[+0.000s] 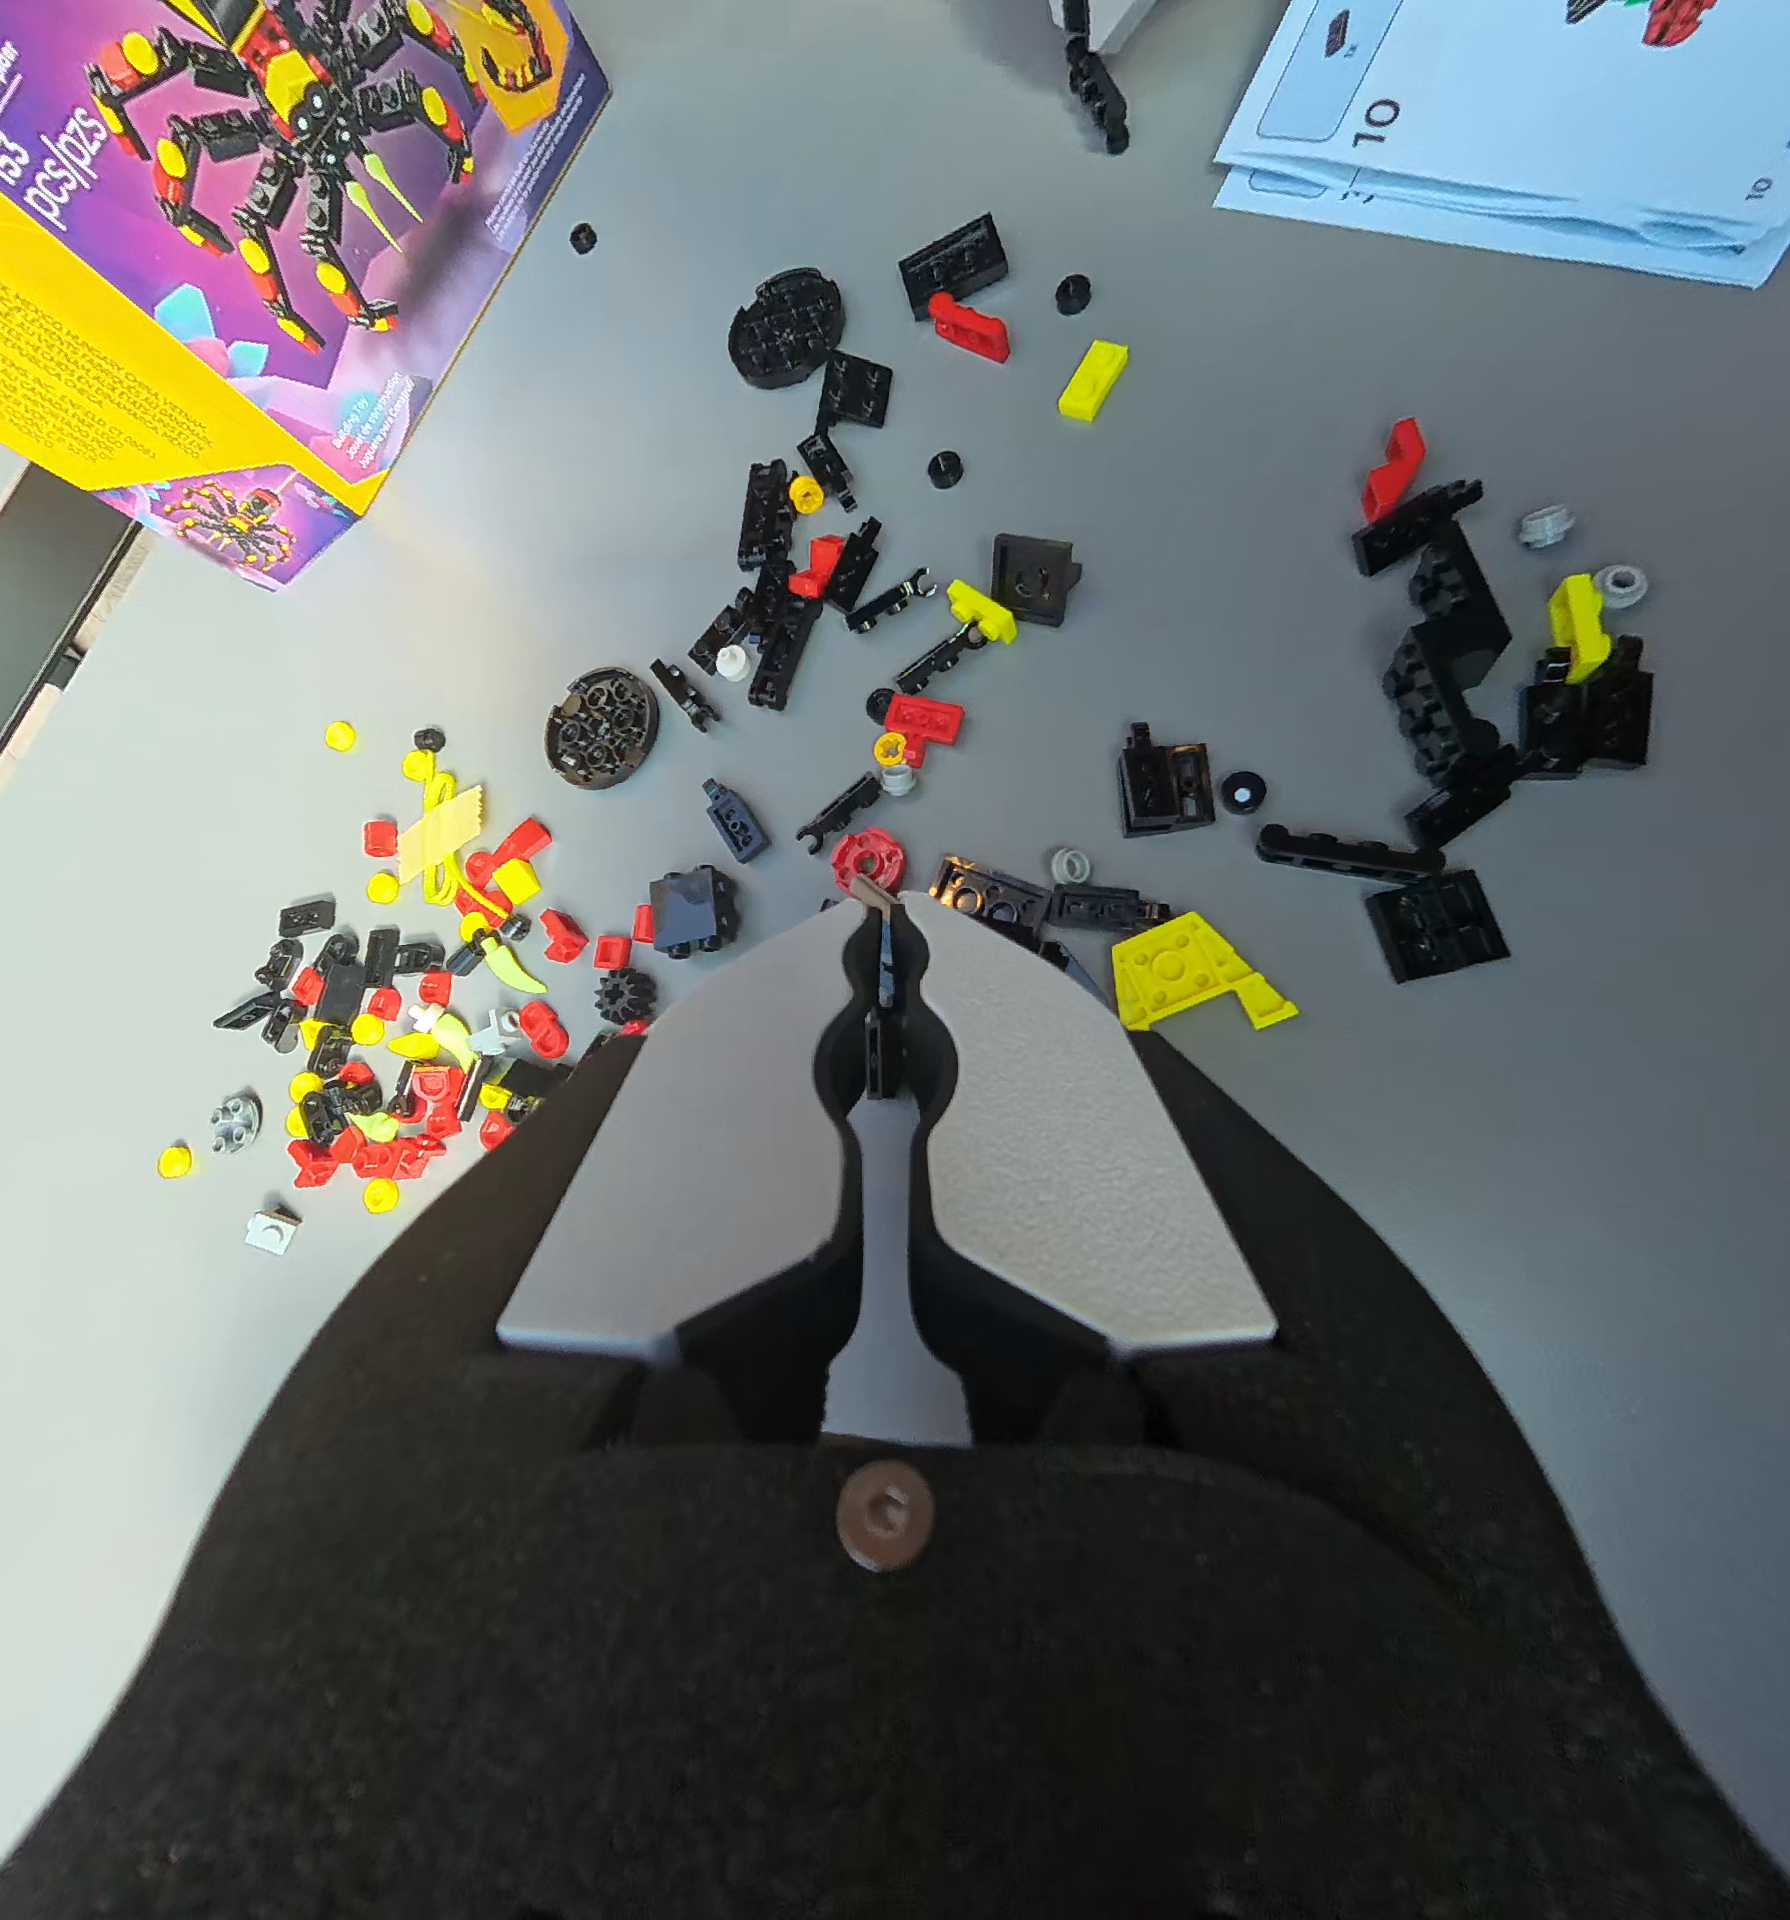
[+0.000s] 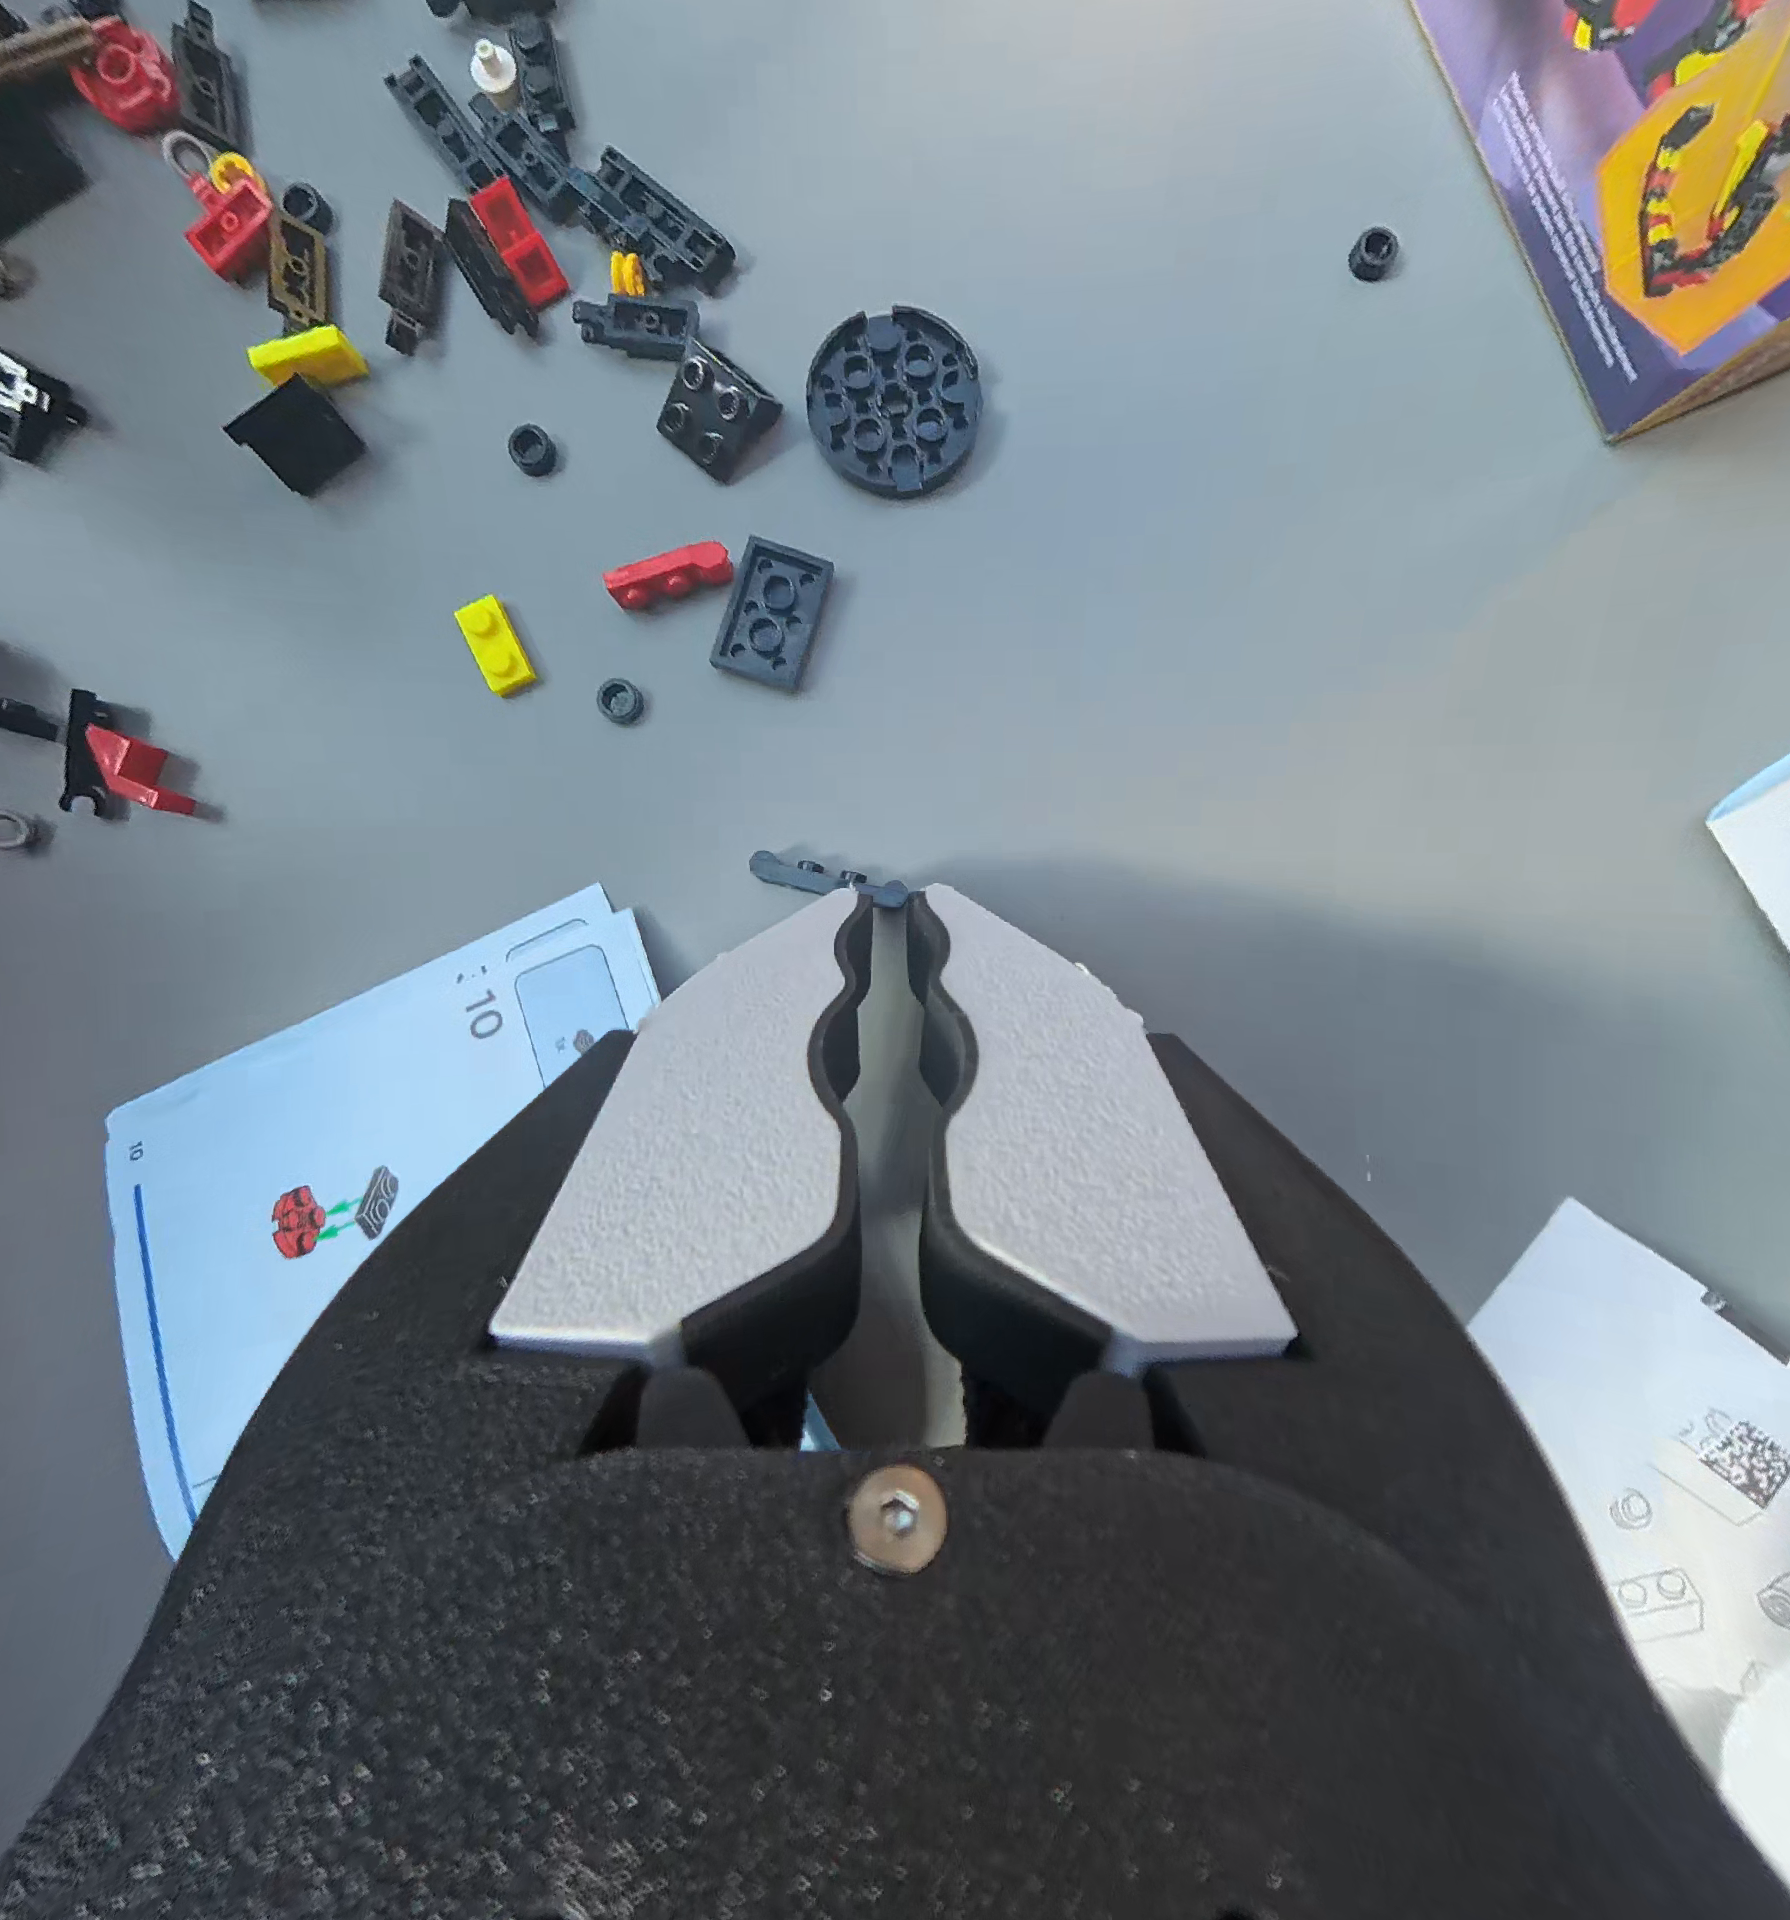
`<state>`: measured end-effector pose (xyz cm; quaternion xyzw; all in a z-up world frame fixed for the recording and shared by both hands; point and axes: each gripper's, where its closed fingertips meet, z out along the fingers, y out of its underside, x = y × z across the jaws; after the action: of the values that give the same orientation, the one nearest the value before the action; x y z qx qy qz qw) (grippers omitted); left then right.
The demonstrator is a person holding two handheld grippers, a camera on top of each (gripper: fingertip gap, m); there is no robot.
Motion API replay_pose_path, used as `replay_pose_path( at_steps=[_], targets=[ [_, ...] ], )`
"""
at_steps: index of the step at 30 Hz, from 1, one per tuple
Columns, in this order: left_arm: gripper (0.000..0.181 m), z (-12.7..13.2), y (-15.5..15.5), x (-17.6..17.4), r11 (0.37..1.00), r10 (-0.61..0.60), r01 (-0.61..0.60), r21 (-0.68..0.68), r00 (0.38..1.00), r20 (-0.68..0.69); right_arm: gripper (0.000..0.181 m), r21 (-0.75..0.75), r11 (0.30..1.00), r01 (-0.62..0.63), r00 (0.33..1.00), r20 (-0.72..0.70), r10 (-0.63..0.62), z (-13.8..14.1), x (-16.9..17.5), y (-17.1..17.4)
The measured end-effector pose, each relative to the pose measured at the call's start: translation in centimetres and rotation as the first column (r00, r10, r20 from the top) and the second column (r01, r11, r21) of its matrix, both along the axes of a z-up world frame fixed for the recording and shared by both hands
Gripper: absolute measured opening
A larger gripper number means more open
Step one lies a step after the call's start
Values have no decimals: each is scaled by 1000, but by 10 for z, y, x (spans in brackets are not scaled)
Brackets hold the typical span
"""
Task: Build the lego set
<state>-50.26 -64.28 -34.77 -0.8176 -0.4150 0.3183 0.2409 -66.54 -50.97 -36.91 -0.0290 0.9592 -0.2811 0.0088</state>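
Left gripper [image 1: 880, 906] pinched a thin black piece [image 1: 883, 997] | right gripper [image 2: 889, 896] nipped a black bar [image 2: 826, 875], probably for joining.

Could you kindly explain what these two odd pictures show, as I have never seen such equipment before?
Each picture comes from a camera mounted on a hand-held claw, looking forward along its two grey fingers; a person holds one in each hand. The left claw is shut on a thin black piece. The right claw pinches a slim dark bar at its tips. Below lies a grey table strewn with black, red and yellow Lego pieces, such as a round black plate. The set's box and an instruction booklet lie nearby.
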Motion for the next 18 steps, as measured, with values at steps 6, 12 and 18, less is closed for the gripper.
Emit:
replay_pose_path(
  at_steps=[6, 12, 18],
  targets=[
    [1, 0, -4, 2, 1000, 16, -16, 8, 1000, -13, 6, -38, 998, -42, 999, -12, 42, 17, 13, -15],
    [1, 10, 4, -4, 997, -28, 38, 62, 989, -143, 7, -147, 989, -25, 999, 41, 31, 41, 44, -8],
    [2, 17, 4, -6, 997, -37, 52, 57, 969, -244, 13, -201, 979, 42, 998, 46, -34, 47, 78, 15]
  ],
)
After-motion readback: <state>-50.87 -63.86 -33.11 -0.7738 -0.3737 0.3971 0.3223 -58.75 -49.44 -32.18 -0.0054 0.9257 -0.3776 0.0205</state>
